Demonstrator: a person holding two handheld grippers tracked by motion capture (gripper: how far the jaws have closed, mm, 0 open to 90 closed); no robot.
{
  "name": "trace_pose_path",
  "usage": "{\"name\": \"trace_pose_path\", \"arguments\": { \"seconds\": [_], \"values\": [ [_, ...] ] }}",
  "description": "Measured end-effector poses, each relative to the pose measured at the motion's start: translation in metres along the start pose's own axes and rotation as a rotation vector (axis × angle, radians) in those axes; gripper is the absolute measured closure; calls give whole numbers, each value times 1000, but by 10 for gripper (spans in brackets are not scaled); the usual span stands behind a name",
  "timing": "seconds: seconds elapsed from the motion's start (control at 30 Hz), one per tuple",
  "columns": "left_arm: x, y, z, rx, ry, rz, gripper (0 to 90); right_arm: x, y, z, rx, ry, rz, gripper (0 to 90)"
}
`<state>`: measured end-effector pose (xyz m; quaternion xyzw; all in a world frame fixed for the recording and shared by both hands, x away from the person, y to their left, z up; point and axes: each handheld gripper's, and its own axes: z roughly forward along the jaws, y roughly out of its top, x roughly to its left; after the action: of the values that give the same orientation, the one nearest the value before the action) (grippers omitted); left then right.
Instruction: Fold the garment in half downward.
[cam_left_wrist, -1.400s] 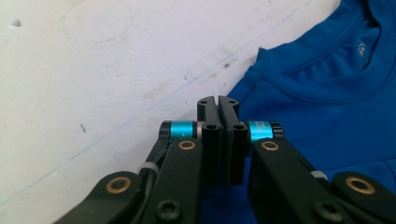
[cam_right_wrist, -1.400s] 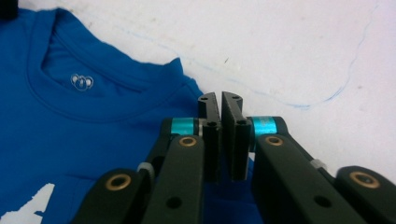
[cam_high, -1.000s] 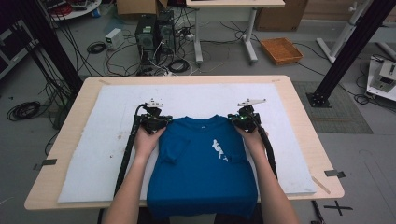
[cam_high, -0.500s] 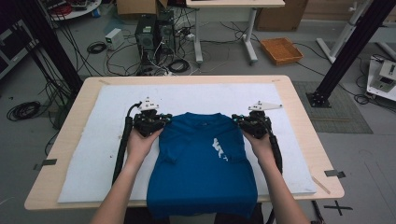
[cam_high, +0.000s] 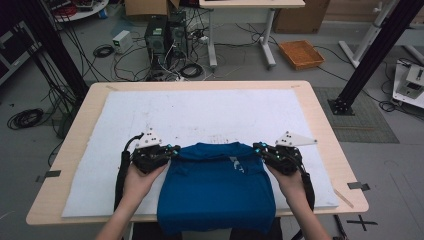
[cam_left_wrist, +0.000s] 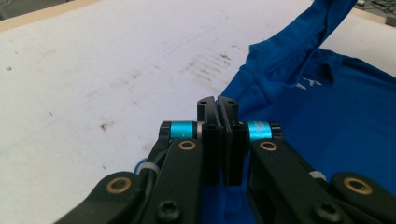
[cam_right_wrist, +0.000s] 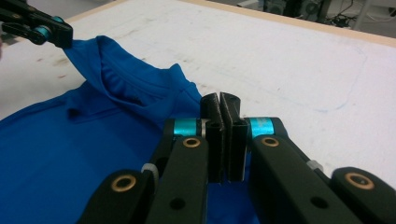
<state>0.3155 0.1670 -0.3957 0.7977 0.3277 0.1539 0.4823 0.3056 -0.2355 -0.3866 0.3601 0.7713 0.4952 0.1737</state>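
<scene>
One blue shirt (cam_high: 217, 187) lies on the white mat (cam_high: 200, 115) at the near edge of one table (cam_high: 90, 95), its top edge folded over. Two claws: left claw (cam_high: 172, 150) and right claw (cam_high: 257, 148), each clamped on a corner of the fold.

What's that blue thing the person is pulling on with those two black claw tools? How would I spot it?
Look at the wooden table with the white mat. At its near edge, between the two hands, lies a blue T-shirt, pinched at each top corner by the left gripper and right gripper. It is the only cloth there, bright blue with small white print.
</scene>
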Motion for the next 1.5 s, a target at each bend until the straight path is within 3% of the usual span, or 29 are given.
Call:
{"name": "trace_pose_path", "arguments": {
  "seconds": [0.2, 0.6, 0.83, 1.13, 1.4, 1.5],
  "values": [
    [-17, -16, -14, 11, -20, 29, 881, 16, -12, -11, 8, 11, -33, 892],
    [-36, -38, -23, 39, -46, 53, 881, 40, -33, -28, 36, 32, -64, 891],
    [-49, -47, -29, 54, -72, 75, 880, 49, -54, -39, 80, 29, -82, 890],
    [-77, -70, -30, 133, -102, 143, 879, 60, -78, -48, 146, 44, -94, 888],
    [-88, -81, -31, 165, -125, 166, 872, 71, -93, -52, 199, 42, -116, 873],
    [-90, -84, -33, 168, -133, 173, 849, 71, -97, -56, 213, 40, -94, 826]
  ]
}}
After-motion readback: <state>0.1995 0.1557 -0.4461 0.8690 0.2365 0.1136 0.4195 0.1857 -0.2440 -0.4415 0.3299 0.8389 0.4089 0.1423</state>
